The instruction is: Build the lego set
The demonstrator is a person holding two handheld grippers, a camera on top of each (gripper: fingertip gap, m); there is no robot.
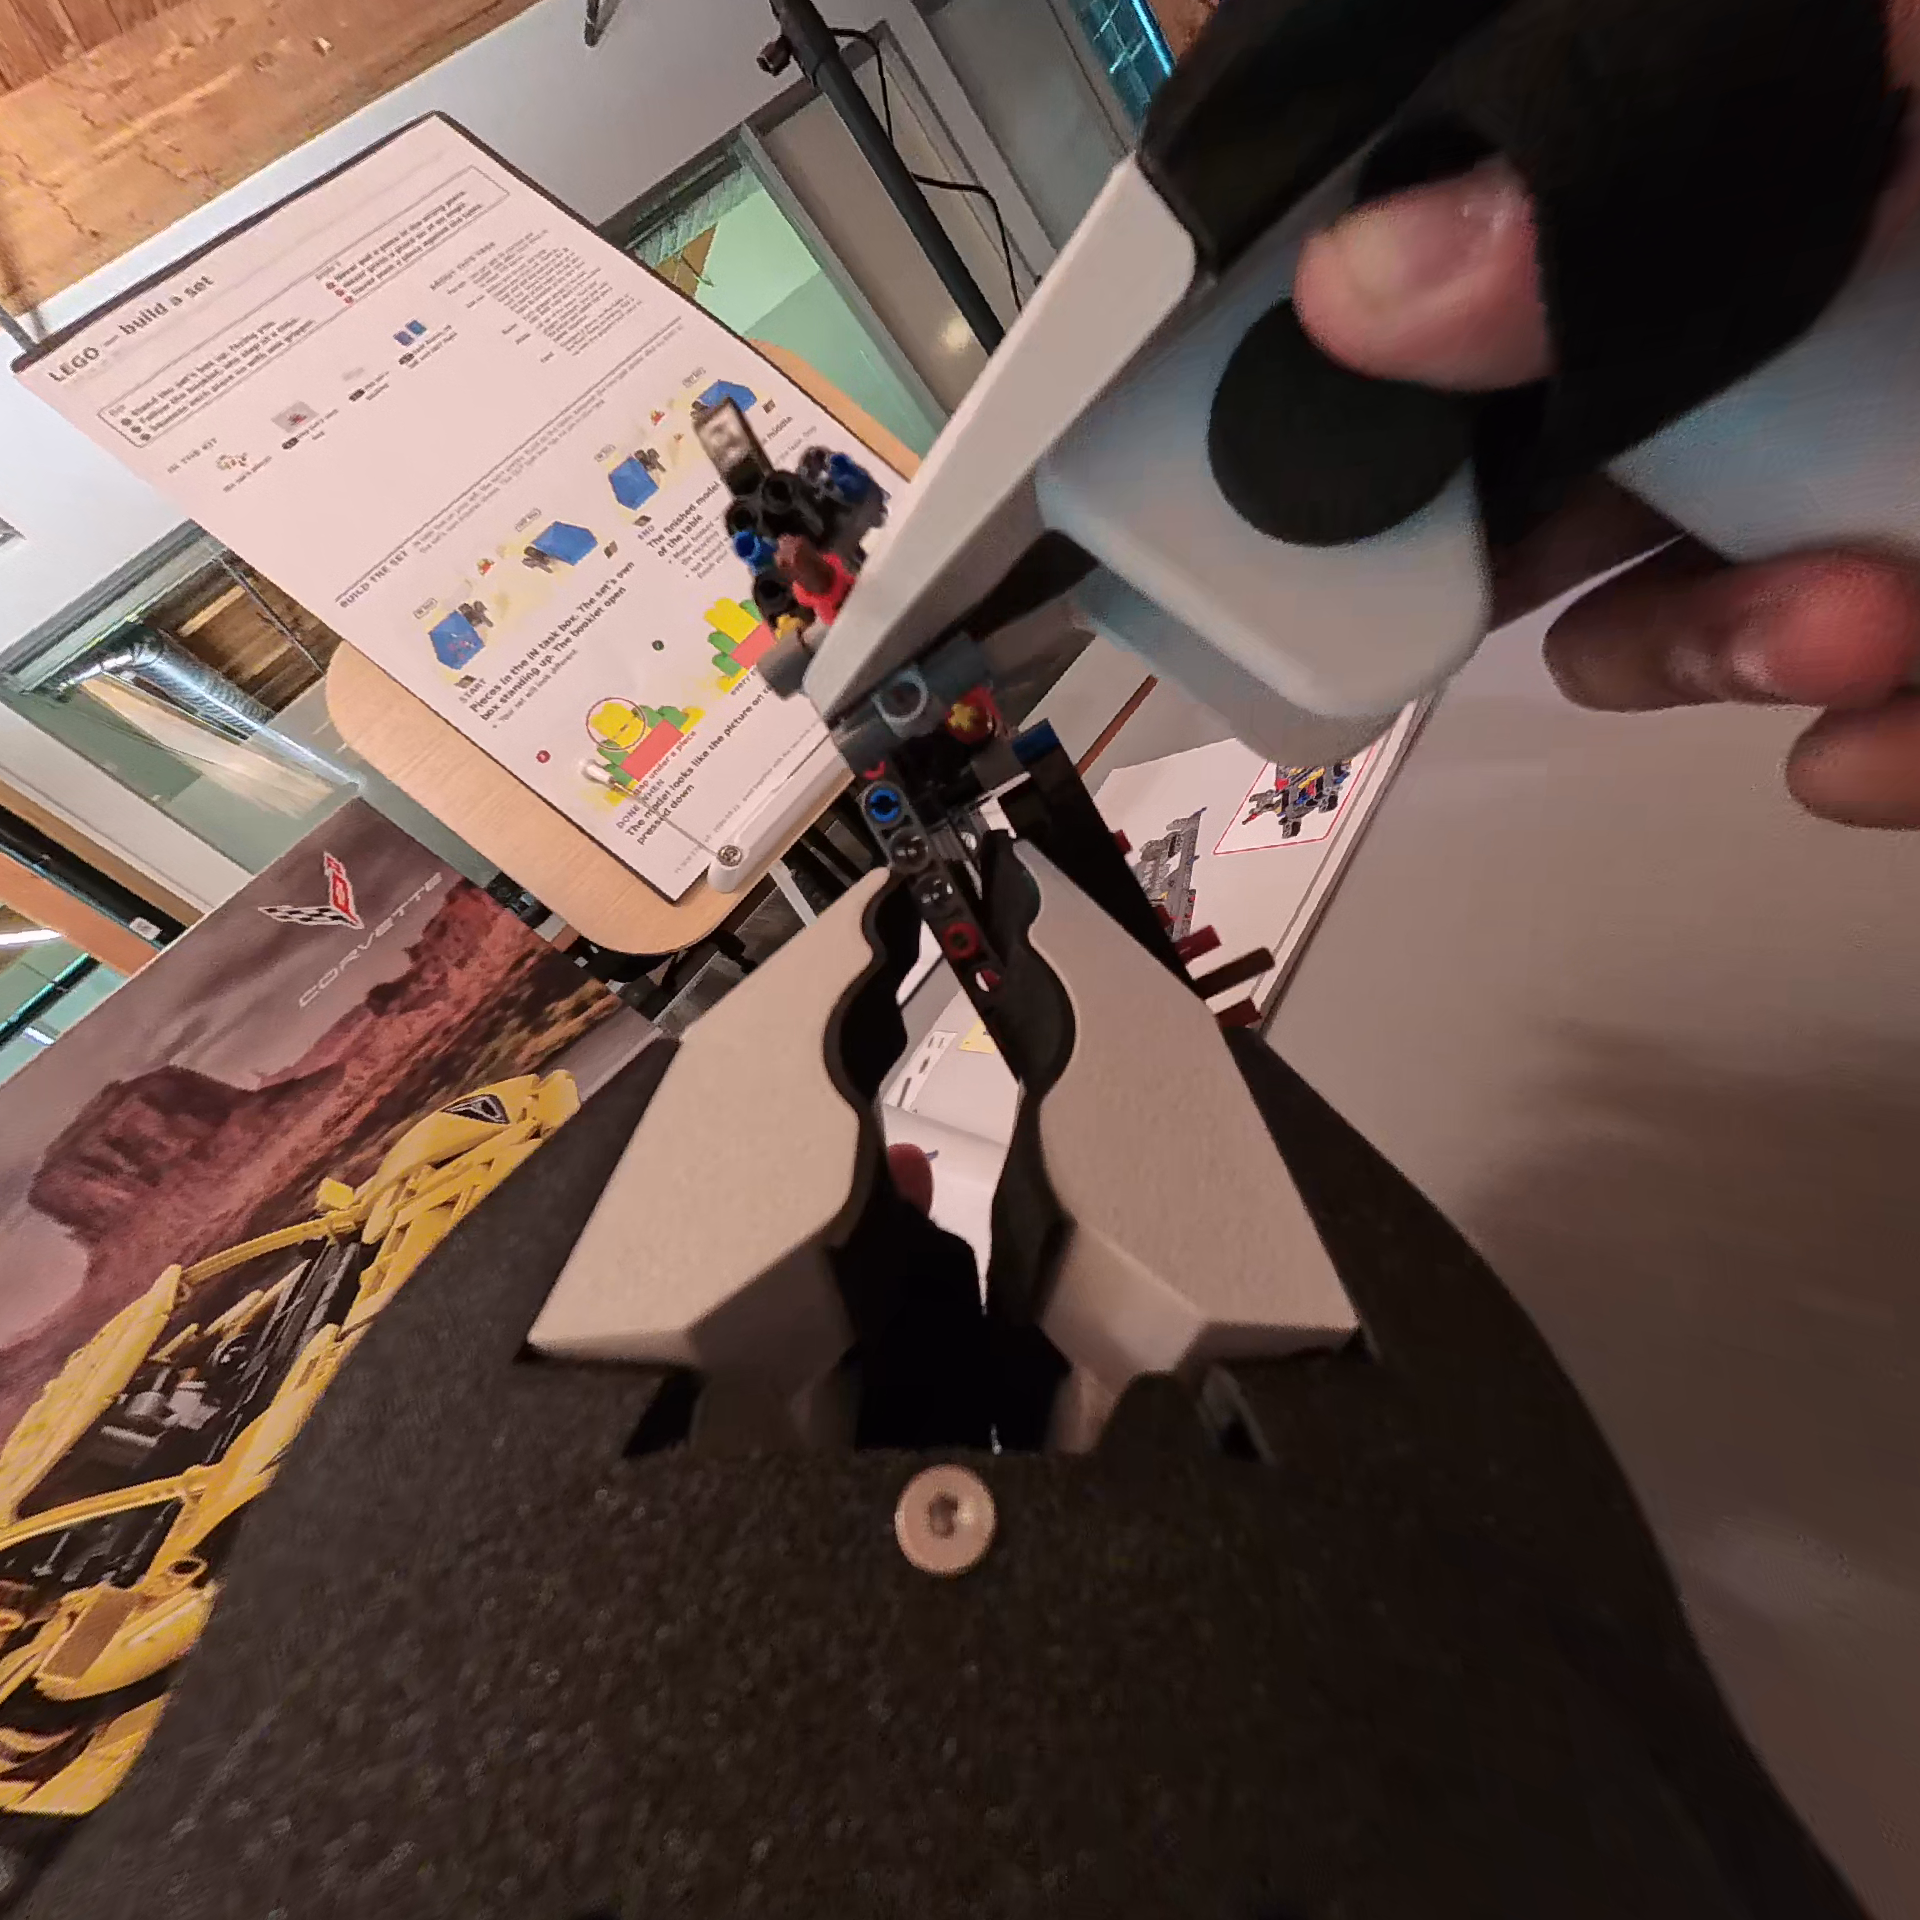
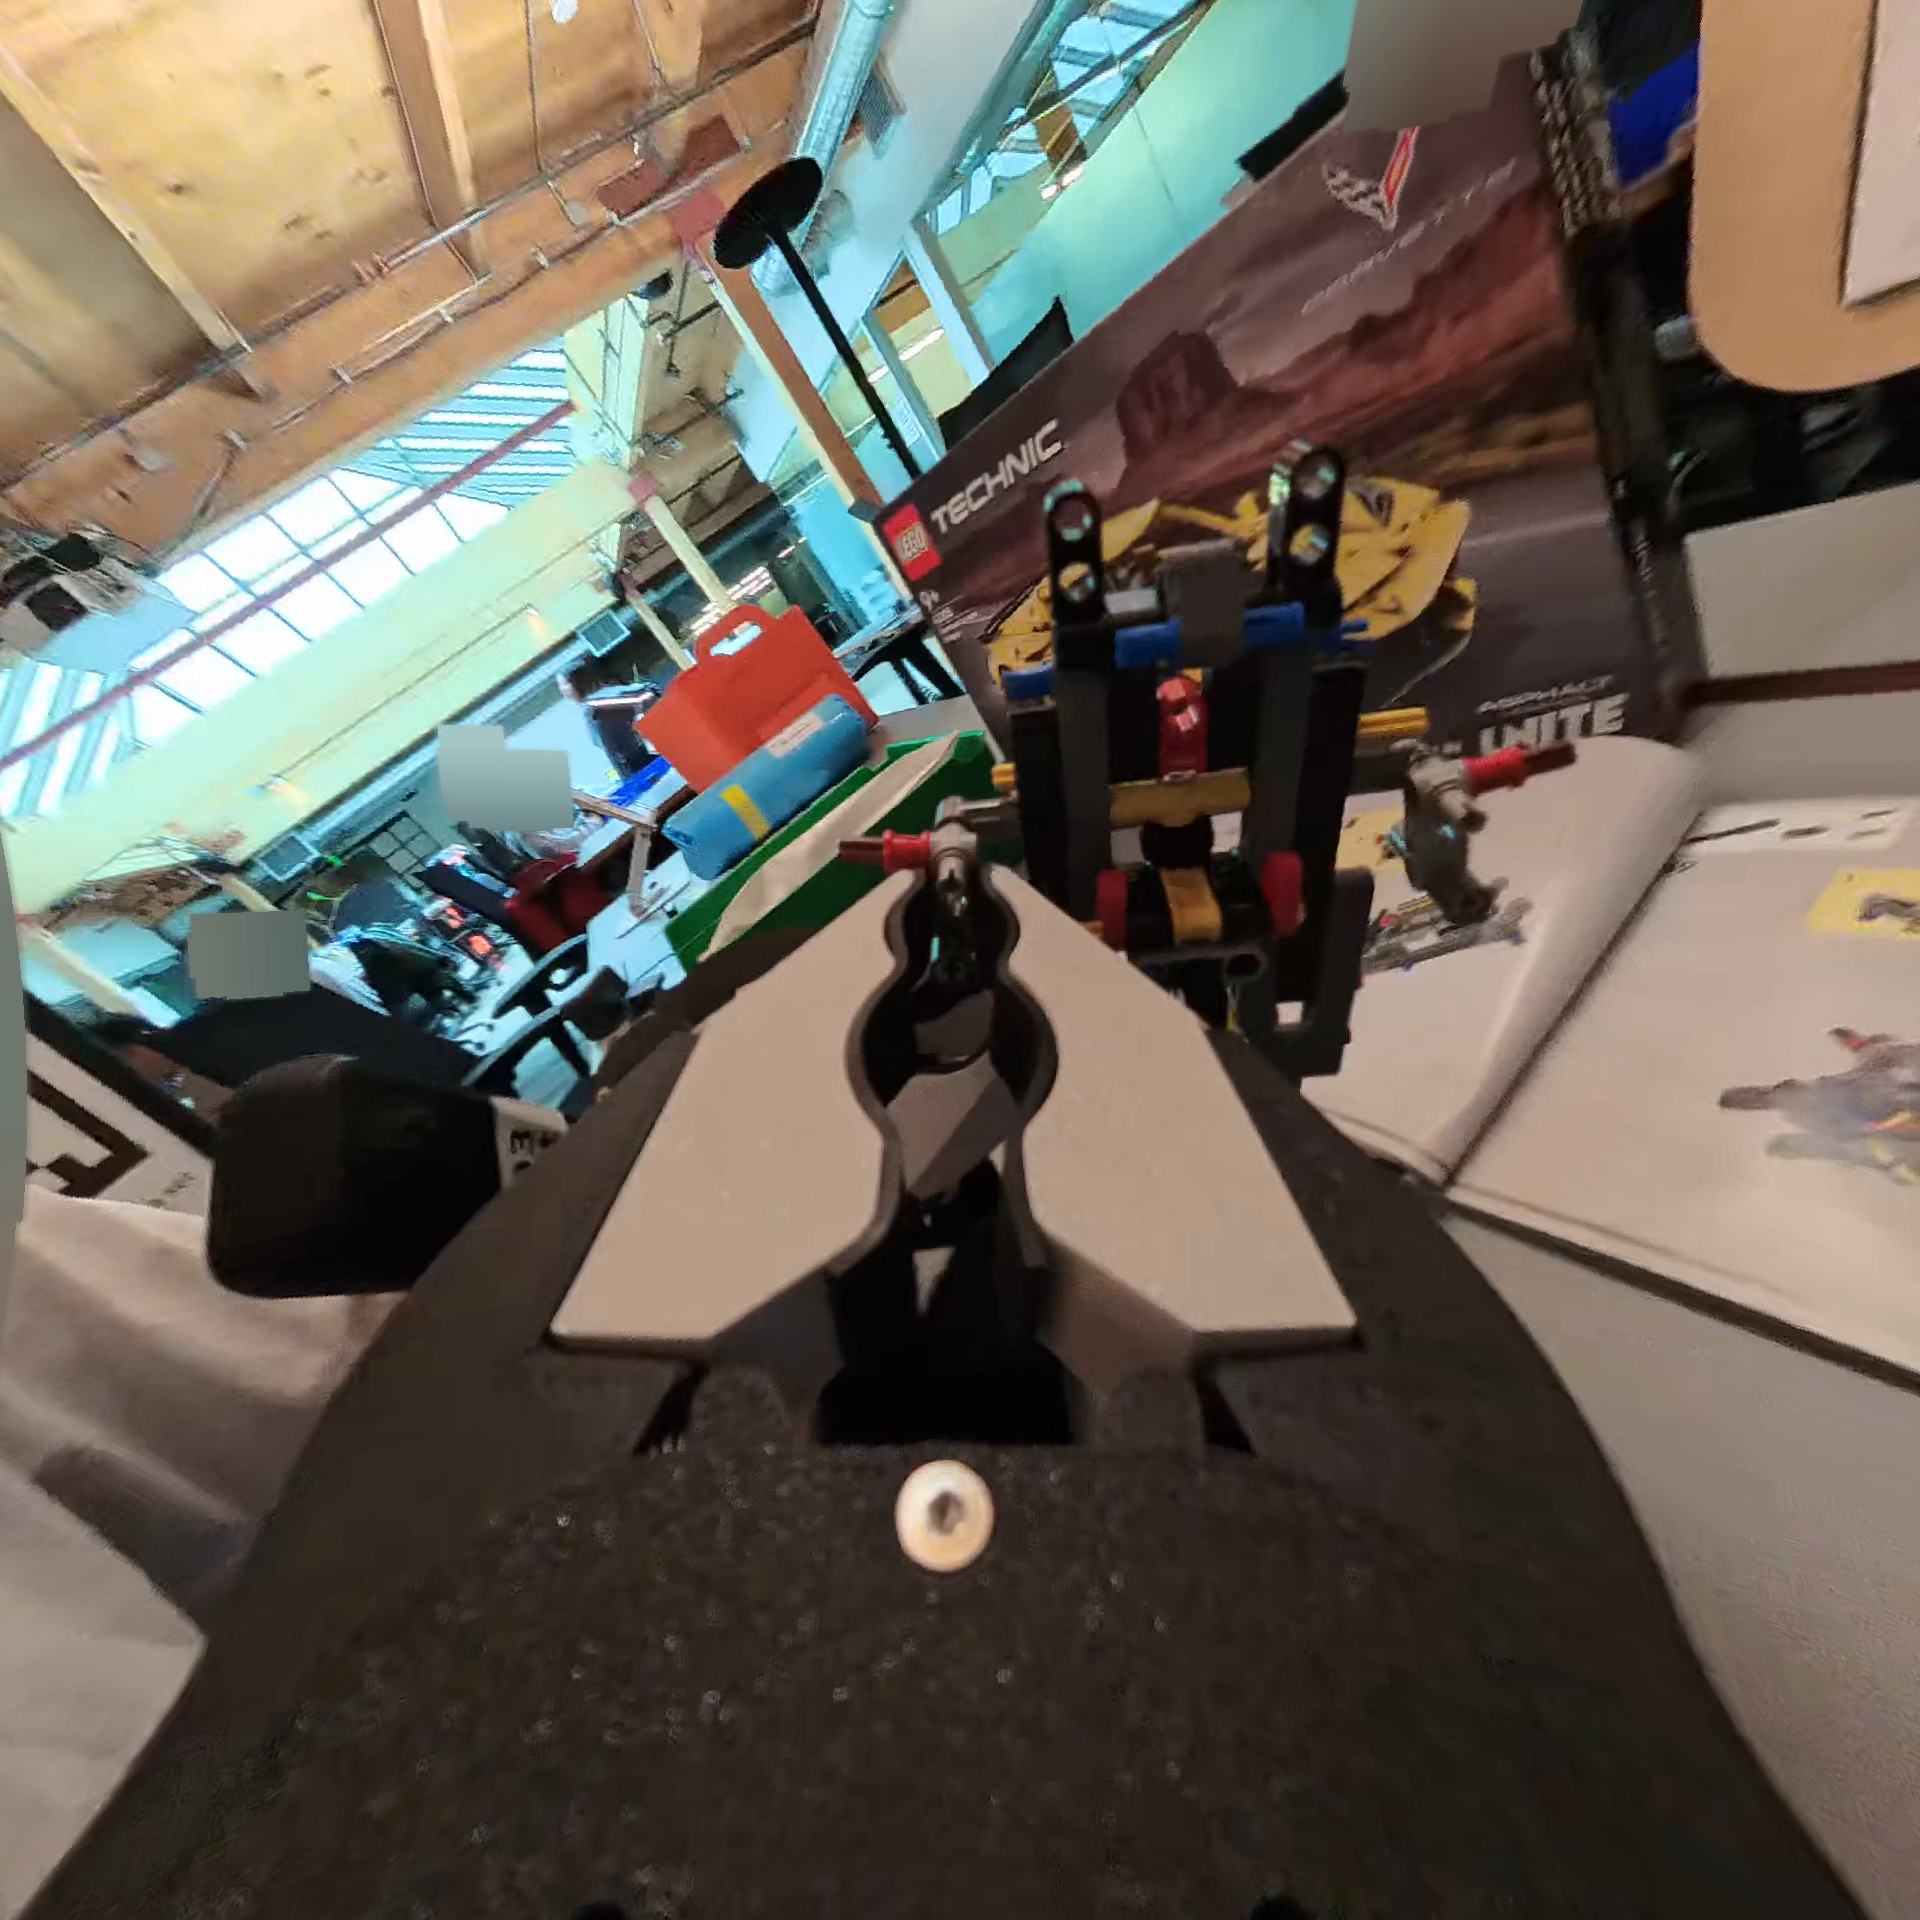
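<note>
In the left wrist view, the left gripper [image 1: 951,925] was clamped on a black beam of the lego model [image 1: 914,800], raised before the instruction sheet [image 1: 436,457].

In the right wrist view, the right gripper [image 2: 954,883] was closed on the model's [image 2: 1195,769] side joint, in front of the set box [image 2: 1299,436].

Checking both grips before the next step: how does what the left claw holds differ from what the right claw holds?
The left claw clamps a long black holed beam, running deep into its grip; the right claw pinches a small grey connector with a red pin, only at its tips. Both claws are shut on parts of apparently the same model.
</note>
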